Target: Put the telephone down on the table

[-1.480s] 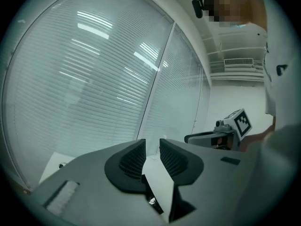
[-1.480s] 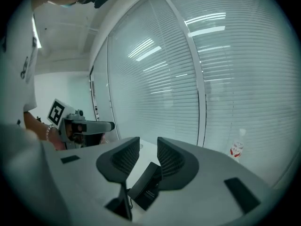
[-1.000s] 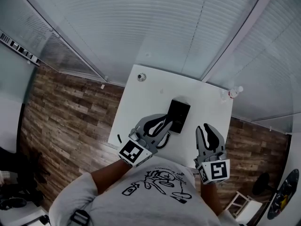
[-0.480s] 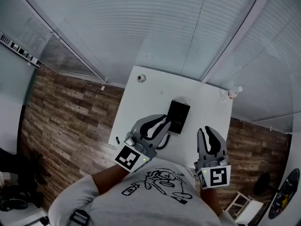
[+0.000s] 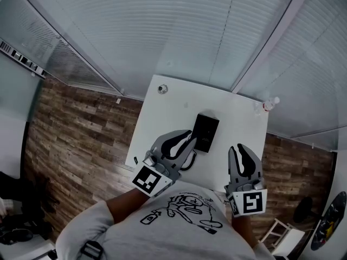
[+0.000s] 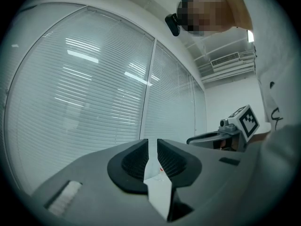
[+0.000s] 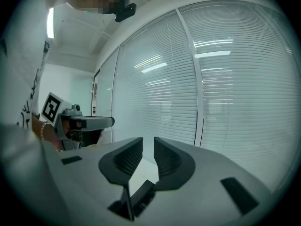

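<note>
Head view check: telephone (image 5: 206, 133) location?

Reply: Lying on table (image 5: 173, 107); left gripper (image 5: 190, 138) and right gripper (image 5: 239, 148) both closed, empty, near it; set-down step appears complete; next move: draw both back clear.

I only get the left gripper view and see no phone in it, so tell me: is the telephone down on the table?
Observer: Yes, the head view shows the black telephone lying flat on the white table.
Operator: Where is it from my left gripper?
Observer: Just ahead of the left gripper tips; whether they touch, I cannot tell.
Operator: And the right gripper?
Observer: The right gripper is shut on nothing, and the telephone lies ahead of it, to its left.
</note>
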